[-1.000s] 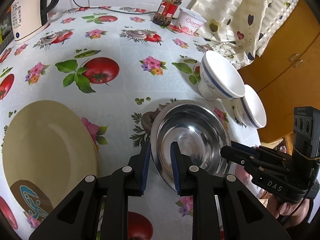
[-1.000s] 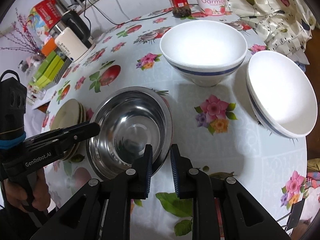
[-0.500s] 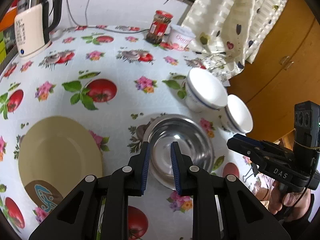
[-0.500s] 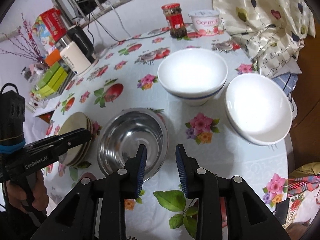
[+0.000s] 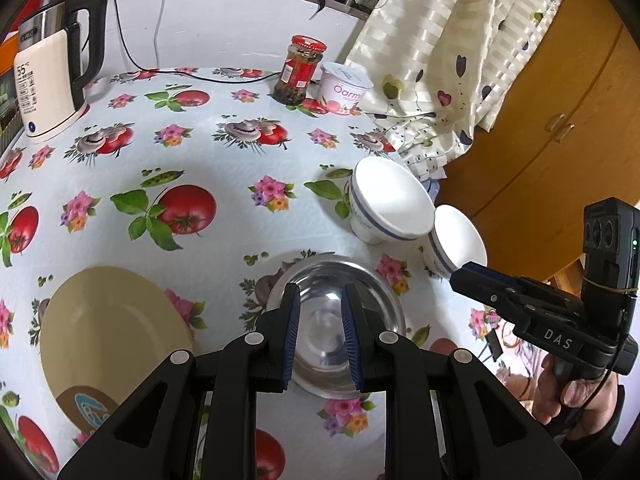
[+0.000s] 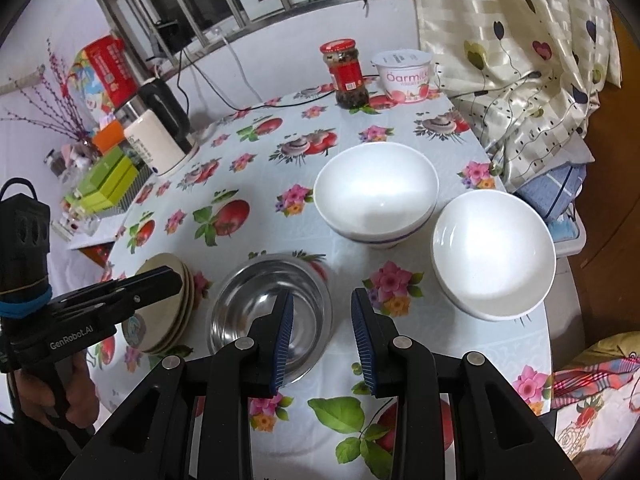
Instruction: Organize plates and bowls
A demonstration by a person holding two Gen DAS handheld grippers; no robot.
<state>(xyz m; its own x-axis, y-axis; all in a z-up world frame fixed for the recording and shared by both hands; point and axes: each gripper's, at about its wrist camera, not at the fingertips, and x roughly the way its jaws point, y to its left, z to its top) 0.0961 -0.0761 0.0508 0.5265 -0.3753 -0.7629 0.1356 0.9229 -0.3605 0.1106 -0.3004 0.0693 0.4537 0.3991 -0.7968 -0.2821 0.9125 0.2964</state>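
Hovering above the table, both grippers empty: left gripper [image 5: 320,330] standing narrowly apart with nothing between the pads; right gripper [image 6: 322,334] likewise parted, having just been opening, gripping nothing. Resting on the flowered tablecloth [image 6: 256,184], near the close edge: steel bowl [image 6: 272,304], upright and released. Sitting just beside it, toward the left edge: stack of tan plates [image 6: 168,304], apparently already gathered. Standing toward the right edge, close together but unstacked: far white bowl [image 6: 374,196] and near white bowl [image 6: 494,254]. Remaining, by judgement: nesting the two white bowls, perhaps grouping them with the steel bowl. Lying at the far edge, uninvolved: jar [image 6: 348,76], yoghurt tub [image 6: 404,76], kettle [image 6: 160,140].
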